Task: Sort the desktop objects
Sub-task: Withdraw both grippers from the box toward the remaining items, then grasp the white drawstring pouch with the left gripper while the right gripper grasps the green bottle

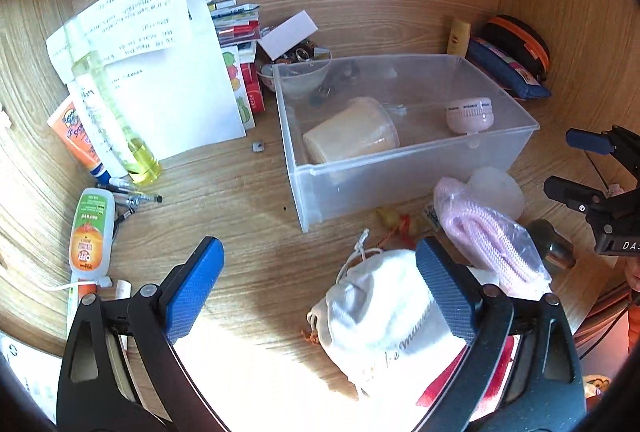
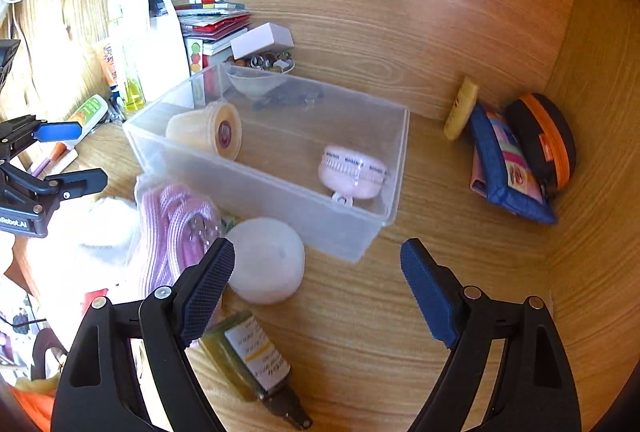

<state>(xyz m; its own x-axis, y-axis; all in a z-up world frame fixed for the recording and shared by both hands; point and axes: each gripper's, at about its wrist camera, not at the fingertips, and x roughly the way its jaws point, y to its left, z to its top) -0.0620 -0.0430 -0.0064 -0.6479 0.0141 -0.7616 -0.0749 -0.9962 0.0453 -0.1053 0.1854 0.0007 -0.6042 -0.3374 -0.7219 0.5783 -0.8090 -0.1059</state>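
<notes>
A clear plastic bin (image 1: 400,152) sits in the middle of the wooden surface (image 1: 240,192), evidently the collecting place: a pale yellow lidded plastic cup (image 1: 352,130) lies on its side in the near left of it, and a round pink dial-faced gadget (image 1: 470,114) rests towards its right. A small clear bowl also sits at its far left corner, though whether inside or behind the wall is hard to tell.

Loose things still wait just outside the bin's near wall. The left tongs (image 1: 320,286) are spread wide and hold nothing; their right pad stands over a white drawstring cloth pouch (image 1: 380,316), which lies partly between the pads, so that pouch seems the likely next pick. To its right lies a pink knitted item in a clear bag (image 1: 488,232).

The right tongs (image 2: 318,286) are likewise wide and empty. A white frosted round puck (image 2: 266,260) lies on the surface just beyond their left pad, close against the bin, and a small yellow-green glass bottle with a dark cap (image 2: 248,356) lies on its side beneath that pad.
</notes>
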